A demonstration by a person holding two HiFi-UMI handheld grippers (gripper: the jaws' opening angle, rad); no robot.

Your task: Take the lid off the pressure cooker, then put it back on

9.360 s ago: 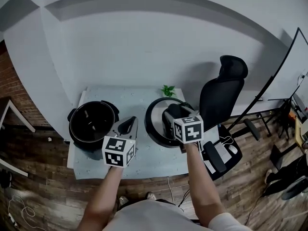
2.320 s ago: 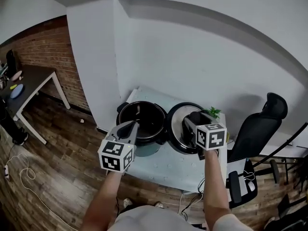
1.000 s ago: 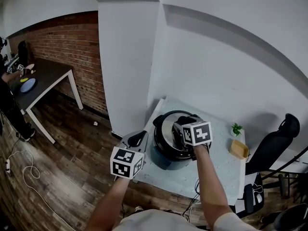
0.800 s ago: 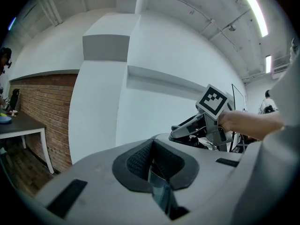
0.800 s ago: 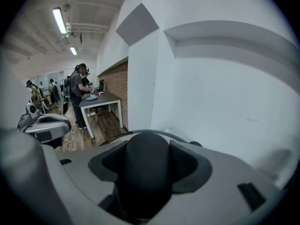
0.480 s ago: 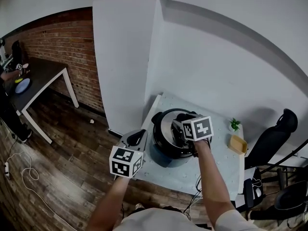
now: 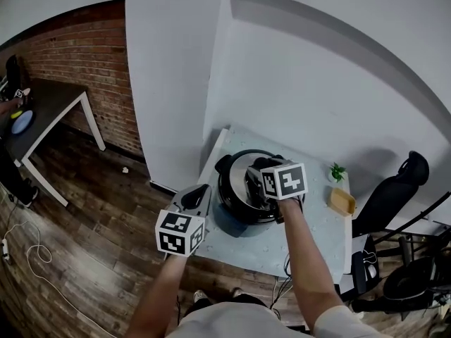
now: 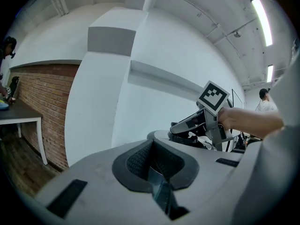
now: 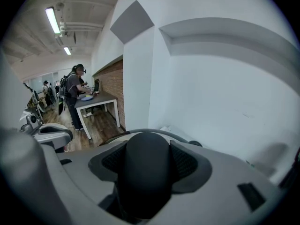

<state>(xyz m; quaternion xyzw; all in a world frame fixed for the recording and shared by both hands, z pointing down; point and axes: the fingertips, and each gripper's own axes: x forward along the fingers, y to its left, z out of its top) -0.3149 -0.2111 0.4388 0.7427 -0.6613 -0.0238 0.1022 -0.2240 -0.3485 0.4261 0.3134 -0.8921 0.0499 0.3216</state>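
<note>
Right hand-held gripper [image 7: 259,179] clamping lid [image 7: 237,190] atop pressure cooker [image 7: 227,224], left hand-held gripper [image 7: 196,196] closed

— Is the lid [image 7: 235,189] seated all round on the pressure cooker [image 7: 227,225]?
— Can't tell. The right gripper [image 7: 259,179] covers its middle in the head view.
— And the handle [image 9: 143,172]?
— Its base is cut off by the right gripper view's lower edge.

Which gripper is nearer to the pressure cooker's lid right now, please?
Right. The right gripper is shut on the lid by its handle, above the cooker. The left gripper, shut and empty, hangs apart off the cooker's left side.
</note>
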